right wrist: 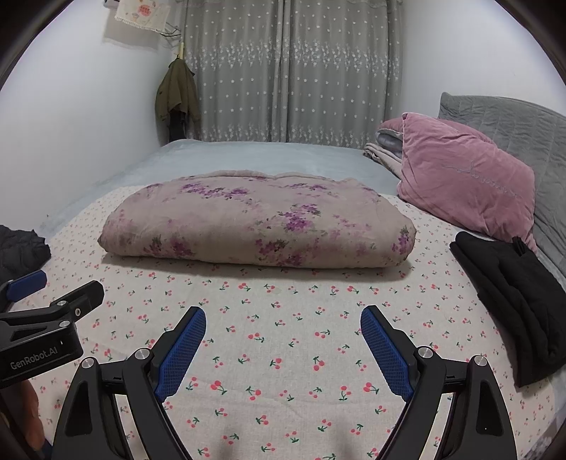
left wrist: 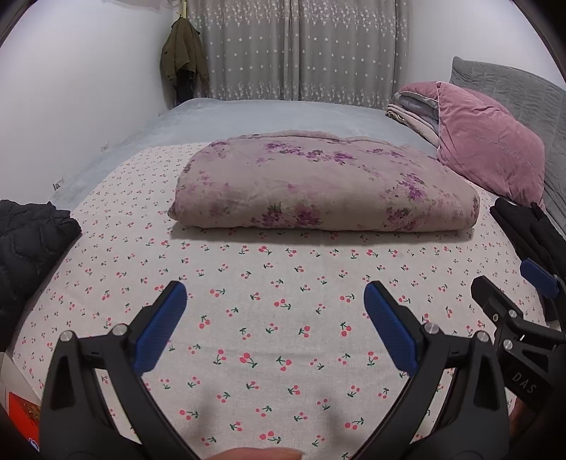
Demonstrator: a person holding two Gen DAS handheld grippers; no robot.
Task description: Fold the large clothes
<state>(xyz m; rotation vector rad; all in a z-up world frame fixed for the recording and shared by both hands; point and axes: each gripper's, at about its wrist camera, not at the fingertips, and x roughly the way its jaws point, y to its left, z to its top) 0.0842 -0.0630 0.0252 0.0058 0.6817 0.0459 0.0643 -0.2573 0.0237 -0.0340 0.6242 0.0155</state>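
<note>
Right wrist view: folded floral quilt (right wrist: 258, 223) lies long axis left-to-right; both tools (right wrist: 283, 348) gape, empty.

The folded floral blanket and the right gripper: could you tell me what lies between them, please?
Only bare cherry-print sheet lies between the folded floral blanket and the open right gripper, as the right wrist view shows.

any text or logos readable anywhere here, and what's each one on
"GenRobot.AI": white lettering on the black body of the left gripper, seen from the right wrist camera.
"DAS": on the black body of the right gripper, seen from the left wrist camera.
Cursive stitching on the pink pillow: illegible.
Red print on the wall cloth: too blurred.
</note>
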